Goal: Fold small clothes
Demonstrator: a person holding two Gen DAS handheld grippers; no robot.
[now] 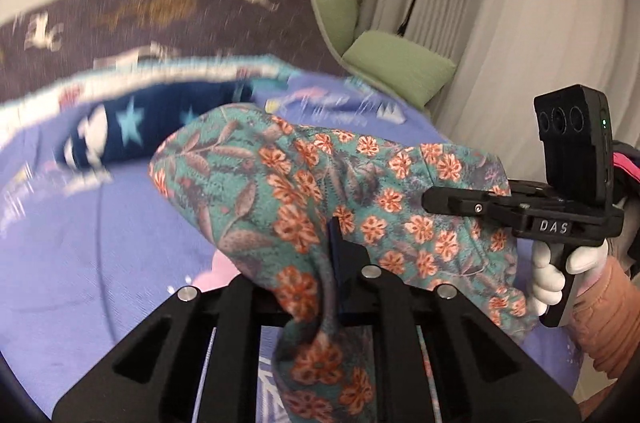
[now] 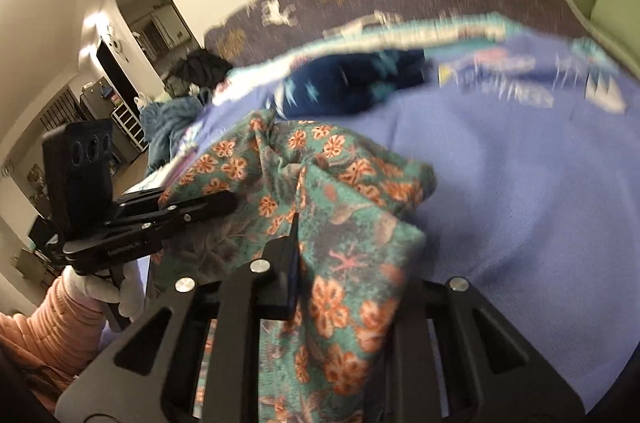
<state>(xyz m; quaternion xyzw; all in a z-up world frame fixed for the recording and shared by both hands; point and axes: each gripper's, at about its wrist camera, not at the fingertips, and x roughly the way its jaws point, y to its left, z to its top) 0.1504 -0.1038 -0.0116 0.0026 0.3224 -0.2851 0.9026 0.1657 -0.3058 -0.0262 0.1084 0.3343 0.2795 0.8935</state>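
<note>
The left gripper (image 1: 334, 243) pinches one edge of the flowery cloth (image 1: 360, 207). The right gripper (image 2: 294, 243) pinches another edge of it. Both squeeze tight so the cloth cannot slip. It hangs between them, lifted above the purple blanket (image 2: 520, 183), probably so it can spread out before folding. A dark blue cloth with stars (image 1: 132, 127) lies farther back.
</note>
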